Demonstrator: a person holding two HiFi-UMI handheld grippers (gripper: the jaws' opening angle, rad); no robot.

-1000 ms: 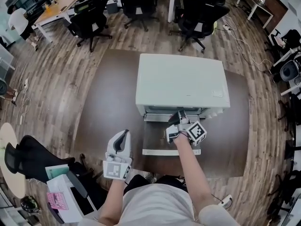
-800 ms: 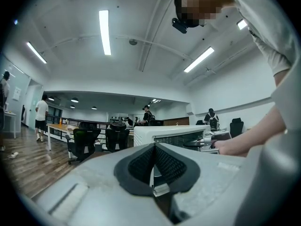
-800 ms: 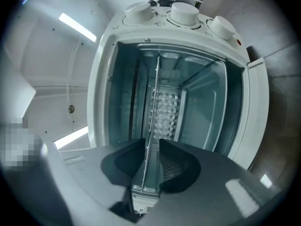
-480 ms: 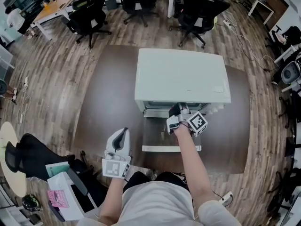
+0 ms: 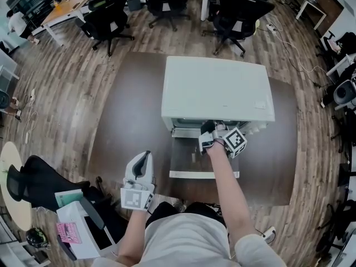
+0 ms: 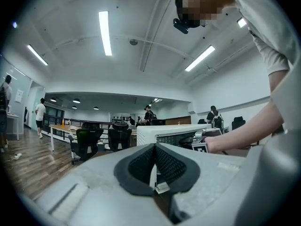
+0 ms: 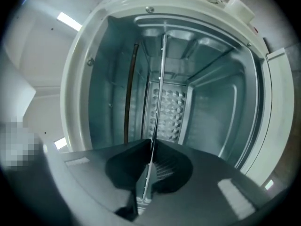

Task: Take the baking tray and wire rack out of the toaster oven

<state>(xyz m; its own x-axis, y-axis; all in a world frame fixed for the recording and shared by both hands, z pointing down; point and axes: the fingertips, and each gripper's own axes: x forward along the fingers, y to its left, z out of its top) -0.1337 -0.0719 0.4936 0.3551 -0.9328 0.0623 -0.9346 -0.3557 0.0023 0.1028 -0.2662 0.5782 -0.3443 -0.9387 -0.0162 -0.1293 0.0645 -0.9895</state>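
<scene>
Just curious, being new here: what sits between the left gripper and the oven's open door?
Nothing: in the head view only bare brown table separates the left gripper from the open door of the toaster oven.

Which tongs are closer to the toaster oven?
Right. The right tongs reach into the toaster oven's mouth and have just closed on a thin metal edge; the left tongs hang back, left of its open door.

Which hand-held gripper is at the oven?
Right hand-held gripper: jaws just closed on a metal edge inside the oven. The left hand-held gripper hangs shut, well clear.
</scene>
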